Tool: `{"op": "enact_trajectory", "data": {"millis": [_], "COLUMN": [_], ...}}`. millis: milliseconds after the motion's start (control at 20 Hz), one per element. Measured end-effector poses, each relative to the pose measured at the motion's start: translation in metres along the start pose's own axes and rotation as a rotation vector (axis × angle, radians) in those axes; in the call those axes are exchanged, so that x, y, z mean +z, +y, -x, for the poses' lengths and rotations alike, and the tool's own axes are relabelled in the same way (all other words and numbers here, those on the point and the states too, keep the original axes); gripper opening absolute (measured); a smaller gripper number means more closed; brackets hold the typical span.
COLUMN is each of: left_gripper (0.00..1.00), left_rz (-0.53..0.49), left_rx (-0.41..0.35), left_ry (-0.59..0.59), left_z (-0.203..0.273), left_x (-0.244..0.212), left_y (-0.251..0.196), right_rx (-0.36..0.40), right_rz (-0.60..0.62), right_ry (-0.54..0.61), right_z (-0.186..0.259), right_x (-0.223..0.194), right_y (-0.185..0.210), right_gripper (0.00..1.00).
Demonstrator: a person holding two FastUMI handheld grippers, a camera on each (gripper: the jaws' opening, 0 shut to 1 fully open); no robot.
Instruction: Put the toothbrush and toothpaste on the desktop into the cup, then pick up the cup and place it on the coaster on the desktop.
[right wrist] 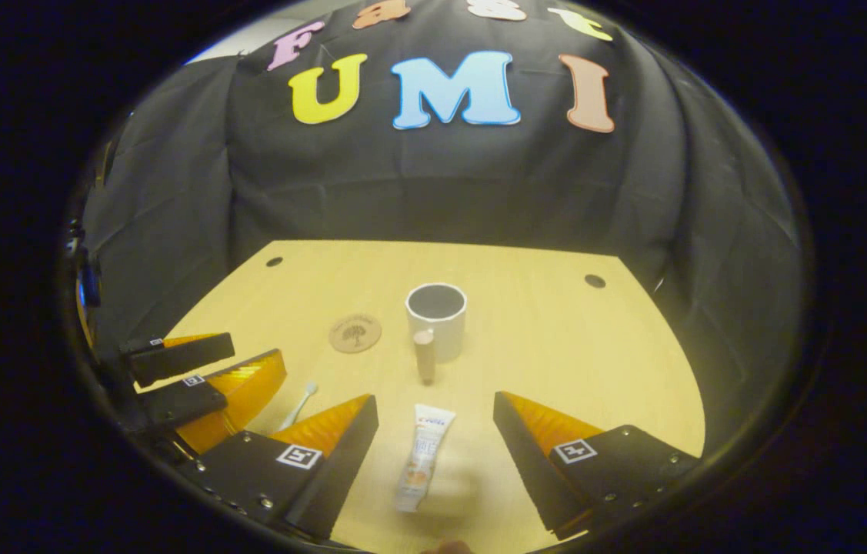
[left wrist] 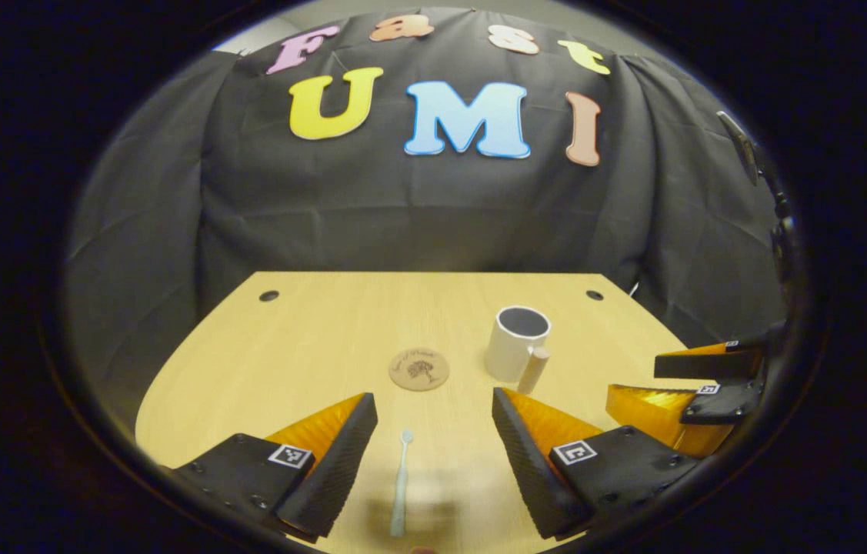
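Wooden bench (left wrist: 287, 346): left tool (left wrist: 433, 454) spread astride toothbrush (left wrist: 401, 485); right tool (right wrist: 433, 454) spread astride toothpaste (right wrist: 421, 458), apparently pre-grasp; cup (right wrist: 437, 319) empty.

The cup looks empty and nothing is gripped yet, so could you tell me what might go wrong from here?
1. The toothbrush is thin and lies flat on the desk, so the open left gripper may slip off it.
2. The cup could tip when the long toothpaste drops in.
3. Its wooden handle faces the right gripper and might get bumped.
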State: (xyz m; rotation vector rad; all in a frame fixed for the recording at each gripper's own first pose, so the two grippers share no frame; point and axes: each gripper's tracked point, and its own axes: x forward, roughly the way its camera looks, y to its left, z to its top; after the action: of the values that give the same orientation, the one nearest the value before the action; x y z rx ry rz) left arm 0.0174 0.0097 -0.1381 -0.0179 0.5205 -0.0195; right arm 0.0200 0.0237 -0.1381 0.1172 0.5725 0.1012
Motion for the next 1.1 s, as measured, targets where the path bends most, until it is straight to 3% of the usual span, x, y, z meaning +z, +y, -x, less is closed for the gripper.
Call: {"op": "enact_trajectory", "data": {"millis": [500,1100], "left_gripper": [0.99,1.00], "left_rz": [-0.017,0.024], "left_rx": [0.004,0.021], "left_ry": [0.337,0.715], "left_z": [-0.033,-0.042], "left_x": [-0.072,-0.147], "left_y": [0.009,0.025], "right_rx": [0.044,0.054], "right_rz": [-0.070,-0.096], "right_ry": [0.262,0.450], "right_z": [-0.041,-0.071], "right_x": [-0.050,-0.080], "right_y": [0.011,0.013], "right_gripper": [0.94,0.94]}}
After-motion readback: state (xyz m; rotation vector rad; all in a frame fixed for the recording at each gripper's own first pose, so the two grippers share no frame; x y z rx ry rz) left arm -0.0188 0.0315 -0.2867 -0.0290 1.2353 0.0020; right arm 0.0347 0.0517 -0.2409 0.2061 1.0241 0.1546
